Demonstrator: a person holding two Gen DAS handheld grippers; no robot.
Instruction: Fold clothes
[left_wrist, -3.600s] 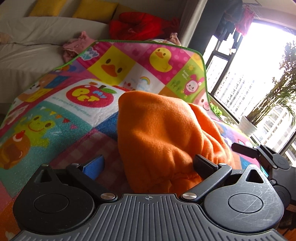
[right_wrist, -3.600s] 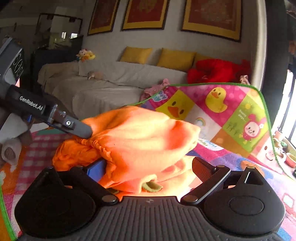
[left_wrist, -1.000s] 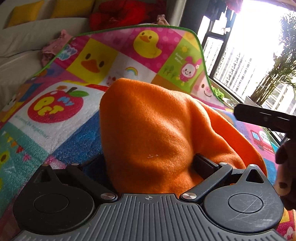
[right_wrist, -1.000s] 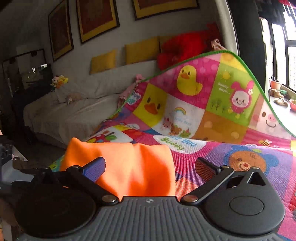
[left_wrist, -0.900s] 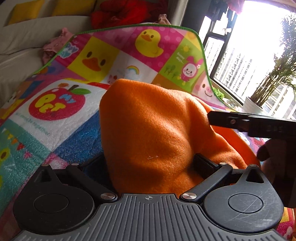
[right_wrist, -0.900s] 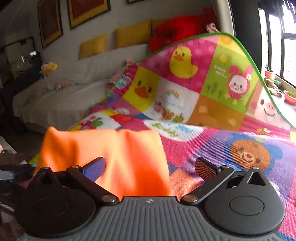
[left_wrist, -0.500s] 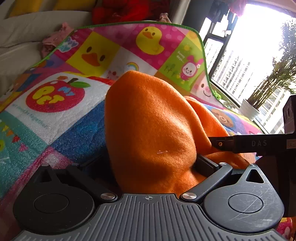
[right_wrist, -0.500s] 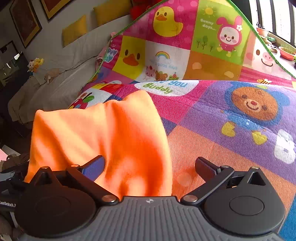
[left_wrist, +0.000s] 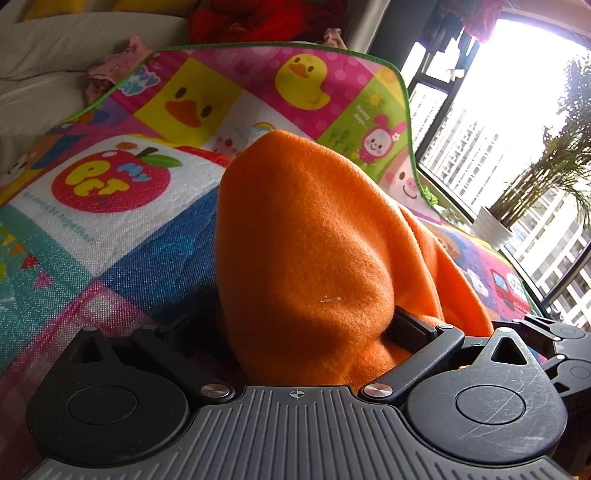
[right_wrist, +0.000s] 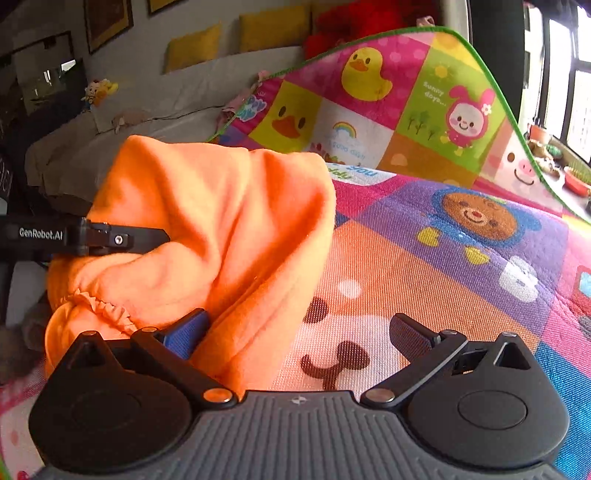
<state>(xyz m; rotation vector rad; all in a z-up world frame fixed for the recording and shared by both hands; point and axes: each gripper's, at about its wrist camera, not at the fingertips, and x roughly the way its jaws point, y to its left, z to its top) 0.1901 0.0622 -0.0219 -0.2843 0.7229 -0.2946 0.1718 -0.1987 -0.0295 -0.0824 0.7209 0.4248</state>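
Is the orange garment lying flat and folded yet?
No. The orange garment is bunched and lifted off the play mat, draped over the left gripper.

"GenRobot.AI" stands in white on the left hand-held gripper (right_wrist: 122, 240). The play mat (left_wrist: 155, 254) shows "MY PET" on its apple; smaller lines blur, perhaps "sunny days".

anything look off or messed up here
The orange garment is bunched into a lumpy heap rather than a flat fold, its gathered elastic hem crumpled at the left. The play mat beneath curls up at its far edge instead of lying flat. Nothing looks spilled or damaged.
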